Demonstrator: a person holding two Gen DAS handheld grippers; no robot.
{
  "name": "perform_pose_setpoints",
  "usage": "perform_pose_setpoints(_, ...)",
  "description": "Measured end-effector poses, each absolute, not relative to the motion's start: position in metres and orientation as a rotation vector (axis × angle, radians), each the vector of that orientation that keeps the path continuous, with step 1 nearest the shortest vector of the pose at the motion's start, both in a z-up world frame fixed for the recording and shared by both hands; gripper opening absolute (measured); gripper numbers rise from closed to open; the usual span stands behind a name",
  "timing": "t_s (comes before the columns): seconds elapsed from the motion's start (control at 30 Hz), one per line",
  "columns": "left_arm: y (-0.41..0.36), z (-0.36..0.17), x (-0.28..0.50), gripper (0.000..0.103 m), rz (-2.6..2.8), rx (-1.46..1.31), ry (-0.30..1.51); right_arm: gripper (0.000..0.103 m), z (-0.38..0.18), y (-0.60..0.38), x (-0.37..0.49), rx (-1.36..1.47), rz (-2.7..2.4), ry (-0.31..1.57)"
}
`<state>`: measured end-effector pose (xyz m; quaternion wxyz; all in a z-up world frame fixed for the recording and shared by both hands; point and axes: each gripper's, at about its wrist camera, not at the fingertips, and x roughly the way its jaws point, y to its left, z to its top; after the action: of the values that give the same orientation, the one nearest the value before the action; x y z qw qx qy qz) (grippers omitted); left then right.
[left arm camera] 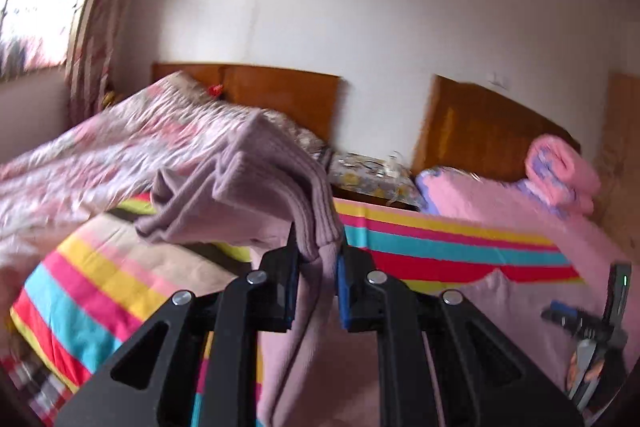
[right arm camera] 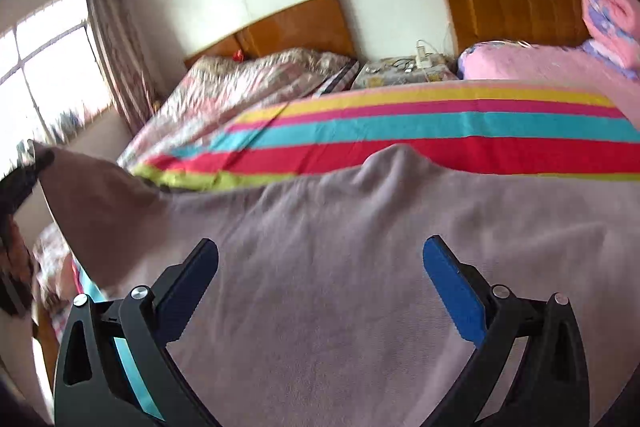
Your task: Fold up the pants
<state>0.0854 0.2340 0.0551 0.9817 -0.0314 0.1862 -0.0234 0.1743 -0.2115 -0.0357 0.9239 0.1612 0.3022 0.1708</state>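
Observation:
The pants [left arm camera: 248, 195] are mauve knit fabric on a striped bed. My left gripper [left arm camera: 318, 259] is shut on a ribbed end of the pants and holds it lifted above the bed, with fabric draping down between the fingers. In the right wrist view the pants [right arm camera: 340, 267] lie spread wide over the bed, and one corner rises at far left toward the left gripper [right arm camera: 24, 179]. My right gripper [right arm camera: 320, 251] is open wide just above the spread fabric, holding nothing. It also shows at the right edge of the left wrist view [left arm camera: 592, 331].
The bed has a striped sheet [right arm camera: 420, 131] in red, teal, pink and yellow. A floral quilt [right arm camera: 240, 83] lies on the neighbouring bed at left. A pink blanket and rolled pink towel [right arm camera: 608, 15] sit at the right by wooden headboards. A cluttered nightstand [right arm camera: 400, 67] stands between the beds.

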Motion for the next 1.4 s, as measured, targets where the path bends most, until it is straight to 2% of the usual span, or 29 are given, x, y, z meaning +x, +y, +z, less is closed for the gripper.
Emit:
perform_pose_setpoints(0.03, 0.191, 0.051, 0.085, 0.018, -0.130, 0.045, 0.393, 0.099, -0.031, -0.226, 0.169, 0.368, 0.326, 0.593)
perform_pose_setpoints(0.07, 0.148, 0.039, 0.082, 0.024, -0.215, 0.158, 0.422, 0.099, -0.026, -0.240, 0.164, 0.396, 0.299, 0.571)
perform_pose_setpoints(0.1, 0.110, 0.022, 0.079, 0.041, -0.301, 0.259, 0.451, 0.099, -0.021, -0.253, 0.159, 0.420, 0.274, 0.553)
perform_pose_setpoints(0.13, 0.077, 0.001, 0.076, 0.053, -0.390, 0.338, 0.488, 0.099, -0.017, -0.263, 0.155, 0.438, 0.255, 0.541)
perform_pose_setpoints(0.17, 0.052, -0.020, 0.071, 0.062, -0.448, 0.401, 0.522, 0.099, -0.014, -0.272, 0.151, 0.452, 0.244, 0.537)
perform_pose_setpoints(0.2, 0.037, -0.038, 0.068, 0.062, -0.464, 0.440, 0.545, 0.099, -0.011, -0.279, 0.147, 0.459, 0.236, 0.537)
perform_pose_setpoints(0.27, 0.034, -0.057, 0.066, 0.062, -0.485, 0.403, 0.594, 0.099, -0.007, -0.286, 0.139, 0.454, 0.240, 0.549)
perform_pose_setpoints(0.33, 0.056, -0.057, 0.065, 0.071, -0.502, 0.283, 0.607, 0.099, -0.008, -0.286, 0.133, 0.436, 0.263, 0.576)
perform_pose_setpoints(0.4, 0.090, -0.051, 0.060, 0.087, -0.445, 0.176, 0.579, 0.099, -0.017, -0.278, 0.133, 0.433, 0.296, 0.638)
perform_pose_setpoints(0.47, 0.132, -0.048, 0.059, 0.092, -0.365, 0.066, 0.578, 0.099, -0.031, -0.261, 0.134, 0.446, 0.354, 0.725)
perform_pose_setpoints(0.6, 0.202, -0.057, 0.057, 0.092, -0.193, -0.056, 0.620, 0.098, -0.048, -0.210, 0.133, 0.424, 0.527, 0.835)
perform_pose_setpoints(0.77, 0.249, -0.073, 0.052, 0.092, -0.099, -0.114, 0.649, 0.094, -0.074, -0.163, 0.139, 0.313, 0.536, 1.008)
perform_pose_setpoints(0.97, 0.249, -0.079, 0.048, 0.093, -0.123, -0.119, 0.642, 0.096, -0.076, -0.136, 0.155, 0.201, 0.525, 1.078)
perform_pose_setpoints(1.2, 0.246, -0.089, 0.050, 0.093, -0.125, -0.121, 0.653, 0.095, -0.076, -0.128, 0.180, 0.200, 0.590, 1.122)
perform_pose_setpoints(1.4, 0.255, -0.086, 0.048, 0.096, -0.103, -0.135, 0.637, 0.065, -0.081, -0.163, 0.174, 0.378, 0.644, 1.127)
